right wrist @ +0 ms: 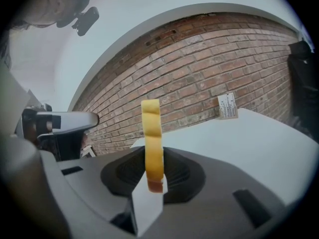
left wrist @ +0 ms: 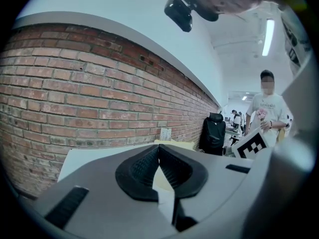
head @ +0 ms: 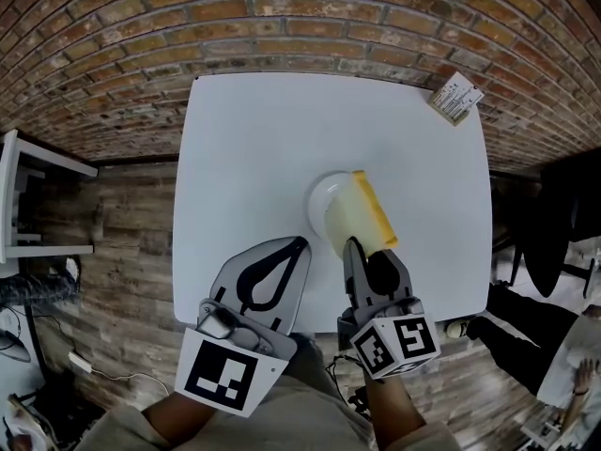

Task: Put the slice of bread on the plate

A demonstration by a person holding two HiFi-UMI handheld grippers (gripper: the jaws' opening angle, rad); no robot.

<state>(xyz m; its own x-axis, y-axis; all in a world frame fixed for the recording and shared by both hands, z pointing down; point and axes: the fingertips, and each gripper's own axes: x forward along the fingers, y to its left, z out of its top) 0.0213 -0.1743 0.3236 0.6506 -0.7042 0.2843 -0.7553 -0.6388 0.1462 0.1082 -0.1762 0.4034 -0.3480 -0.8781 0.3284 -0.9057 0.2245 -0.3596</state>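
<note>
On the white surface (head: 244, 158) the plate (head: 318, 198) stands a little toward 5 o'clock from the middle, and the slice of bread (head: 354, 216) is above its 3 o'clock half, covering that side. The right hand-held gripper (head: 356, 248) comes in from 6 o'clock and grips the slice by its near edge. In the right gripper view the bread (right wrist: 151, 133) stands upright and edge-on between the two jaws of this hand-held gripper (right wrist: 153, 169), which press on its lower end, while the yellow crust rises above them. From the head view the slice seems tilted, with the pale face toward 9 o'clock and the orange crust toward 3 o'clock. Whether its far edge already touches the plate I cannot say for sure, because the view from above does not show the gap. The left hand-held gripper (head: 298, 246) hovers at 7 o'clock from the plate, just beside the right one. Its jaws are closed together with nothing between them, which its own view (left wrist: 159, 150) shows clearly. A small printed card (head: 455, 98) lies at the surface's 1 o'clock corner, well apart from the plate. Behind the surface is a brick wall (left wrist: 89, 98) - and at 3 o'clock in the left gripper view a black chair (left wrist: 213, 131) and a standing person (left wrist: 269, 108) in a white shirt are visible.
</note>
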